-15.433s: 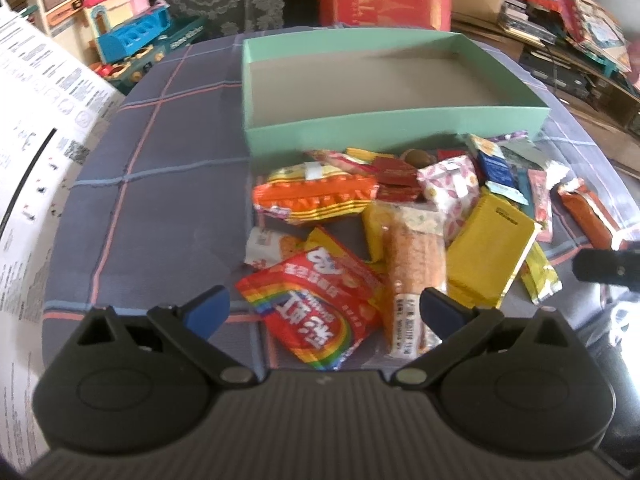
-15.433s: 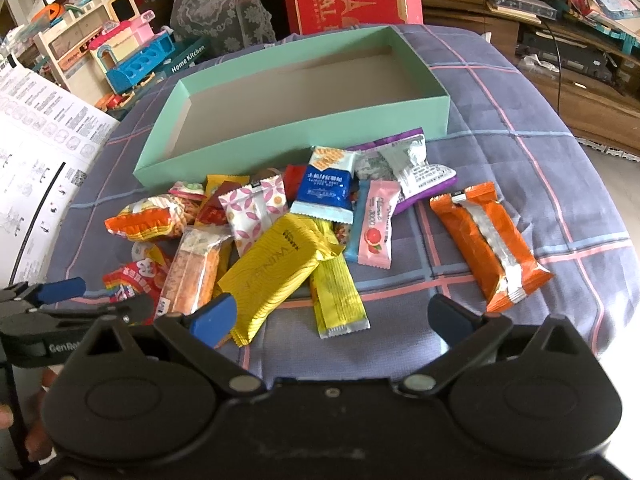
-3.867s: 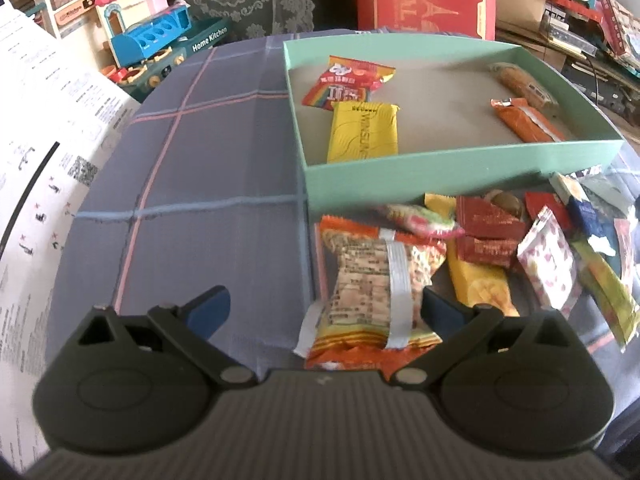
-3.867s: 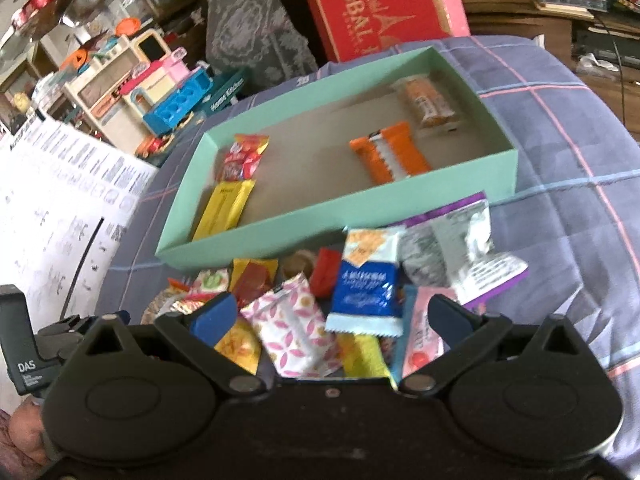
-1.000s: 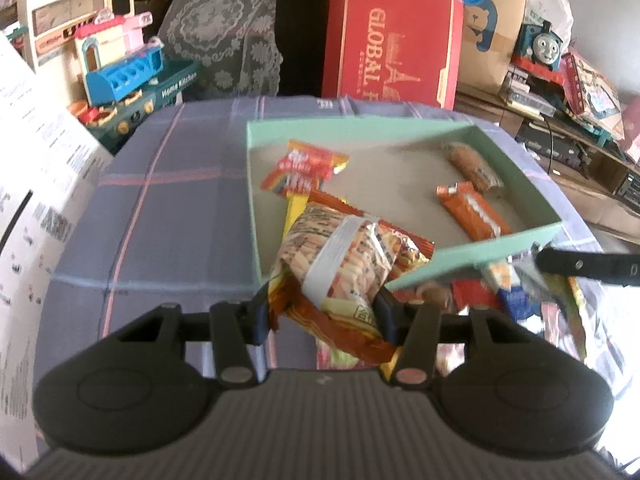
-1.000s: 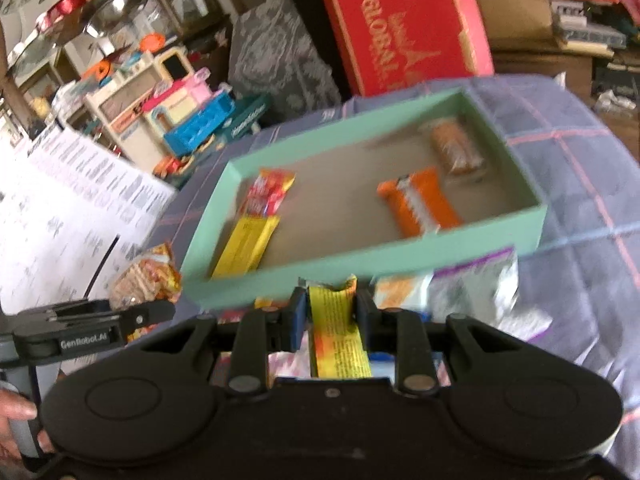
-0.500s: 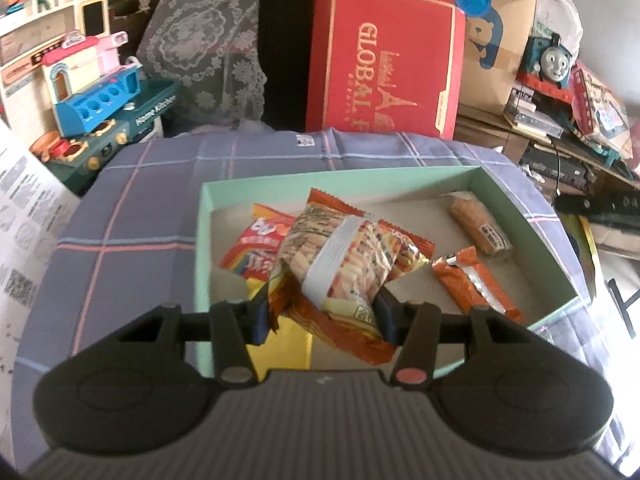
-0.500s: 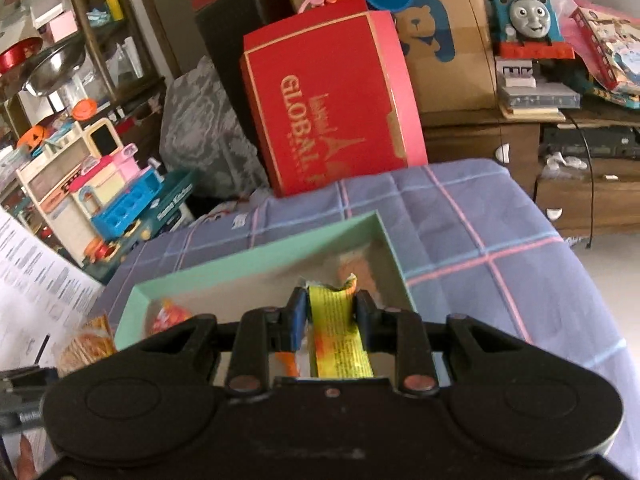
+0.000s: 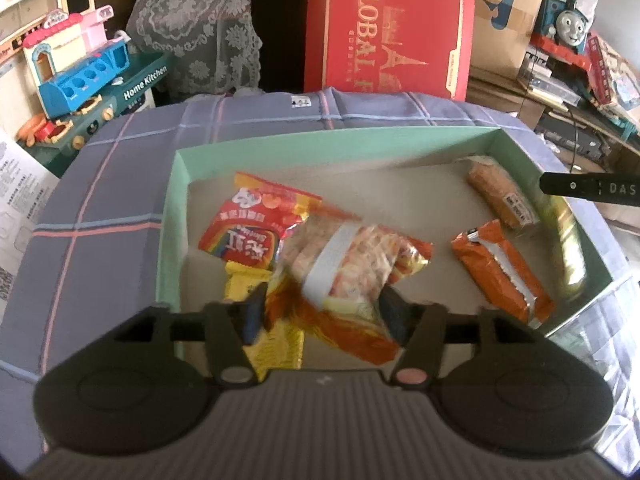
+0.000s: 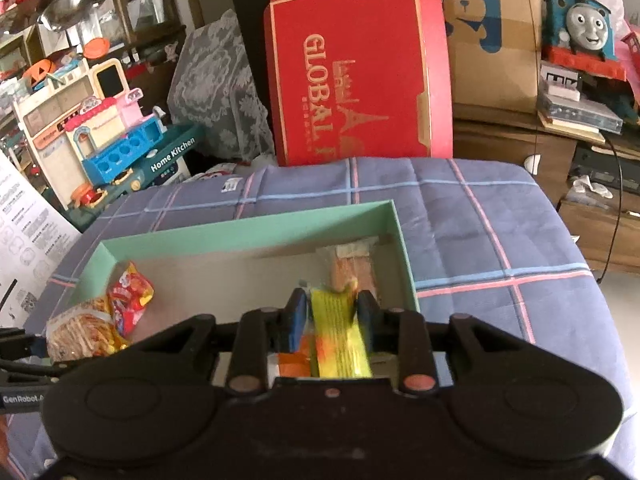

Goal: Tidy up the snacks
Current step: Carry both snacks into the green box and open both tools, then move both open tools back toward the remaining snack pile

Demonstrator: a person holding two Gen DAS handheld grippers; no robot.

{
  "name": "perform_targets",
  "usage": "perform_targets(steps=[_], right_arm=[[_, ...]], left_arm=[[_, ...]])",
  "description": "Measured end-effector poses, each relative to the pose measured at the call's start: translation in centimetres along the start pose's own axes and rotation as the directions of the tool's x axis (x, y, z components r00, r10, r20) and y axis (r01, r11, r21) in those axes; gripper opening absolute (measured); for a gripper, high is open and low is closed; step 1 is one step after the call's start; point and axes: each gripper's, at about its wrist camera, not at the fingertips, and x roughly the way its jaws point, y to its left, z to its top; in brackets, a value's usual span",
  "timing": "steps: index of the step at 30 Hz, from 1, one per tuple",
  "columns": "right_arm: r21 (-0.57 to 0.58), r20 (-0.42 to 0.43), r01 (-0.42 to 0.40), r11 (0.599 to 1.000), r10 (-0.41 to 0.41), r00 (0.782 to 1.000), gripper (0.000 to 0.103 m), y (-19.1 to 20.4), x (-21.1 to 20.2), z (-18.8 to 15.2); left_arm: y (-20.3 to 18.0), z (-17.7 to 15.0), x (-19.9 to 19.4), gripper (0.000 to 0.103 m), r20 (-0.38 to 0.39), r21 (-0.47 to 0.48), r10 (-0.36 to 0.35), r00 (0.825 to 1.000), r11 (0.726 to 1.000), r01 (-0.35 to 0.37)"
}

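A mint green box stands on the plaid cloth. My left gripper is shut on an orange cracker bag and holds it over the box's left half. Under it lie a red rainbow candy bag and a yellow packet. An orange wafer bar and a brown biscuit pack lie in the right half. My right gripper is shut on a yellow snack stick over the box's right end; the stick also shows in the left wrist view.
A red GLOBAL gift box stands behind the table. A toy kitchen sits at the left, printed sheets at the left edge. Shelves, a cardboard box and a toy train fill the right background.
Both grippers have moved forward and lower over the box with their snacks. The left gripper's jaws look slightly wider around the cracker bag, which is blurred.
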Motion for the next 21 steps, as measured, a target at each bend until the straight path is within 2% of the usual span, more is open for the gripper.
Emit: perform_targets(steps=[1,2,4,7,13,21], right_arm=[[0.009,-0.004,-0.004,1.0,0.004,1.0,0.052,0.0,-0.1,-0.1],[0.018,-0.004,-0.006,1.0,0.006,1.0,0.075,0.0,-0.3,-0.2],[0.034,0.014,0.002,0.999,-0.002,1.0,0.097,0.0,-0.8,-0.6],[0.052,0.025,0.0,0.999,-0.001,1.0,0.103,0.2,-2.3,-1.2],[0.113,0.01,-0.051,0.992,0.05,0.999,0.103,0.4,-4.8,-2.6],[0.134,-0.011,-0.095,0.986,0.097,0.995,0.103,2.0,-7.9,-5.1]], left_arm=[[-0.1,-0.1,-0.2,0.096,0.009,0.0,0.01,1.0,1.0,-0.01],[-0.1,-0.2,-0.5,0.101,0.025,0.0,0.021,0.999,1.0,-0.021],[-0.1,-0.3,-1.1,0.103,0.043,0.002,0.032,0.999,0.999,-0.032],[0.3,-0.5,-1.8,0.103,0.036,-0.006,0.032,0.999,0.999,-0.032],[1.7,-2.1,-3.8,0.103,0.029,-0.046,0.029,0.999,0.999,-0.028],[3.1,-5.7,-6.7,0.103,0.02,-0.05,0.039,0.999,0.998,-0.038]])
